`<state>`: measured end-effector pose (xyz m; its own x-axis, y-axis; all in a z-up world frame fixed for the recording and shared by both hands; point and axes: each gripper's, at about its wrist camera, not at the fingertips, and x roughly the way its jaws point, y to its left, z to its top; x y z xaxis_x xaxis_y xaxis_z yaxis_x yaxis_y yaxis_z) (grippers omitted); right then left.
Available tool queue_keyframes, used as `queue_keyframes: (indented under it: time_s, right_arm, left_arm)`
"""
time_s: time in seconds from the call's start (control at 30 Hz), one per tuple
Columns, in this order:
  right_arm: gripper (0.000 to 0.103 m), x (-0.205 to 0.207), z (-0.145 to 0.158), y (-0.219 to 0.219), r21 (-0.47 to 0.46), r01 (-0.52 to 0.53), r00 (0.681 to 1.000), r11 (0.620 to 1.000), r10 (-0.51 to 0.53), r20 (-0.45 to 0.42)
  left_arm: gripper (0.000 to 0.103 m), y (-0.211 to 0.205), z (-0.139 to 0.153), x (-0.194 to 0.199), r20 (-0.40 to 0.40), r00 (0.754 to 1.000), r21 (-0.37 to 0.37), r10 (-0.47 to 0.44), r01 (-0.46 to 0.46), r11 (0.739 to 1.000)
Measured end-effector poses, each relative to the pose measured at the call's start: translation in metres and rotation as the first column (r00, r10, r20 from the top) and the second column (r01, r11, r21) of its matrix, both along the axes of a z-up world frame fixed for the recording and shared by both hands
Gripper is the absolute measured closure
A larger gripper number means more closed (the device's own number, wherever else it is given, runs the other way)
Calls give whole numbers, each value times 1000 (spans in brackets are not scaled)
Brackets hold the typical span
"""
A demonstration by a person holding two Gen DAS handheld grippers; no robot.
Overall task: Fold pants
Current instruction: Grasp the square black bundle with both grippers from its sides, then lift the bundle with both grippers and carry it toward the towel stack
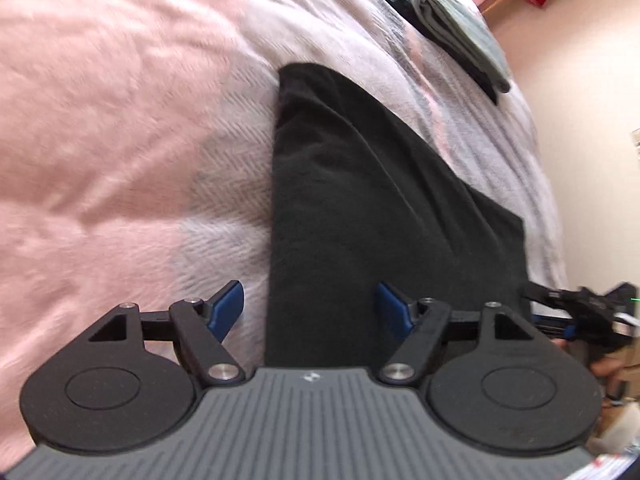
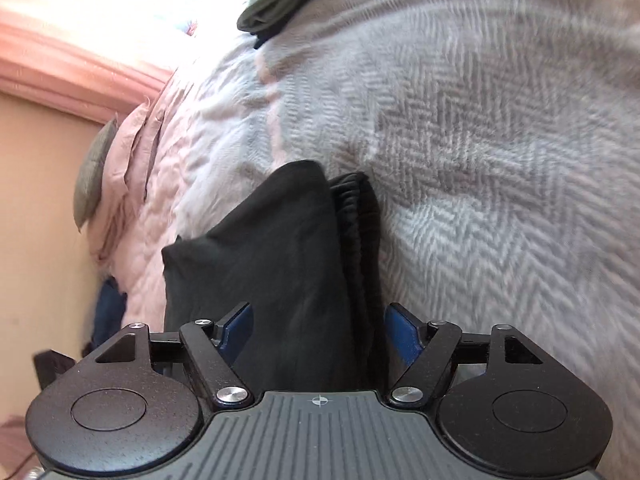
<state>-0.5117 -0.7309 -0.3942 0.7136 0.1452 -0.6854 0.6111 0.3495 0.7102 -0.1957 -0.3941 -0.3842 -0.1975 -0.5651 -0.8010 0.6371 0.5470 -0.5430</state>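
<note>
The black pants (image 1: 380, 208) lay folded into a long panel on the bed's pink and grey blanket (image 1: 120, 120), probably laid flat there so that another fold could be made. The left gripper (image 1: 310, 312) hung over the near end with its blue pads spread, touching no cloth. The right gripper (image 2: 318, 334) was likewise spread, the fabric running between its pads without being pinched. The left view alone showed the whole length of the pants, a stack of folded clothes (image 1: 452, 28) farther up the bed, and the other gripper at the pants' right edge. The right view alone showed the layered edge with its gathered waistband (image 2: 356, 208) beside the top layer.
</note>
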Motion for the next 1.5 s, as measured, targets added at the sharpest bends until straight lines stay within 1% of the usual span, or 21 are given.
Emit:
queue_keyframes:
  time_s: [0.03, 0.1, 0.2, 0.3, 0.33, 0.4, 0.43, 0.47, 0.5, 0.57, 0.67, 0.77, 0.87, 0.93, 1.03, 1.1, 1.23, 1.33, 1.37, 1.43, 1.5]
  right_arm:
    - [33, 2, -6, -5, 21, -7, 1000, 1000, 6, 15]
    - [33, 8, -14, -12, 47, -29, 998, 998, 27, 49]
    - [33, 20, -25, -17, 72, -61, 994, 996, 54, 95]
    - [33, 33, -33, -15, 75, -77, 989, 994, 66, 134]
    - [35, 36, -34, -12, 72, -81, 987, 994, 70, 148]
    - [41, 39, -35, -8, 62, -82, 985, 995, 72, 155]
    - [45, 37, -35, -7, 62, -75, 985, 995, 64, 159]
    - [52, 33, -33, -6, 68, -61, 985, 996, 49, 165]
    - [56, 28, -31, -5, 76, -47, 984, 996, 33, 174]
    - [63, 22, -20, -2, 88, -28, 982, 996, 11, 189]
    - [65, 21, 2, -4, 88, -6, 981, 996, -11, 196]
    - [66, 26, 25, -24, 95, 28, 974, 995, -48, 220]
    - [66, 42, 46, -73, 102, 47, 973, 994, -68, 220]
    - [66, 62, 59, -120, 100, 54, 973, 994, -75, 219]
    - [66, 96, 80, -200, 55, 65, 969, 996, -76, 233]
    - [66, 118, 94, -251, 14, 77, 962, 997, -78, 260]
    - [66, 165, 119, -351, -44, 103, 947, 994, -85, 310]
    - [66, 197, 124, -410, -70, 117, 942, 991, -88, 324]
    - [66, 207, 121, -425, -68, 115, 941, 991, -87, 327]
    - [66, 221, 113, -451, -70, 126, 943, 990, -97, 317]
    - [66, 231, 99, -470, -54, 136, 944, 989, -113, 309]
  left_arm:
    - [34, -2, -7, 5, -42, 999, -26, -7, 6, 1000]
    - [34, -5, -17, 12, -97, 995, -75, -27, 20, 997]
    - [35, -13, -29, 19, -155, 986, -123, -64, 46, 991]
    - [36, -22, -37, 22, -184, 979, -138, -91, 66, 988]
    - [37, -24, -38, 22, -185, 978, -142, -99, 73, 987]
    - [47, -25, -36, 22, -177, 978, -146, -107, 81, 986]
    - [55, -25, -34, 22, -173, 978, -153, -113, 87, 984]
    - [61, -24, -29, 21, -163, 980, -158, -116, 90, 983]
    - [63, -24, -23, 19, -145, 982, -160, -121, 97, 982]
    - [71, -27, -9, 16, -120, 984, -164, -128, 108, 981]
    - [76, -36, 15, 13, -90, 988, -166, -127, 111, 980]
    - [76, -57, 41, 16, -71, 991, -197, -112, 96, 976]
    - [76, -108, 62, 25, -58, 993, -229, -99, 83, 970]
    - [76, -155, 68, 38, -58, 993, -252, -107, 90, 964]
    - [76, -242, 76, 63, -69, 991, -289, -113, 89, 953]
    - [76, -305, 86, 79, -41, 991, -332, -129, 108, 937]
    - [76, -423, 110, 109, 25, 989, -387, -142, 141, 911]
    - [76, -492, 116, 131, 64, 986, -397, -151, 164, 903]
    - [76, -512, 115, 137, 75, 986, -391, -148, 166, 905]
    - [76, -551, 106, 148, 91, 985, -380, -150, 173, 908]
    - [76, -575, 97, 155, 104, 983, -363, -148, 176, 915]
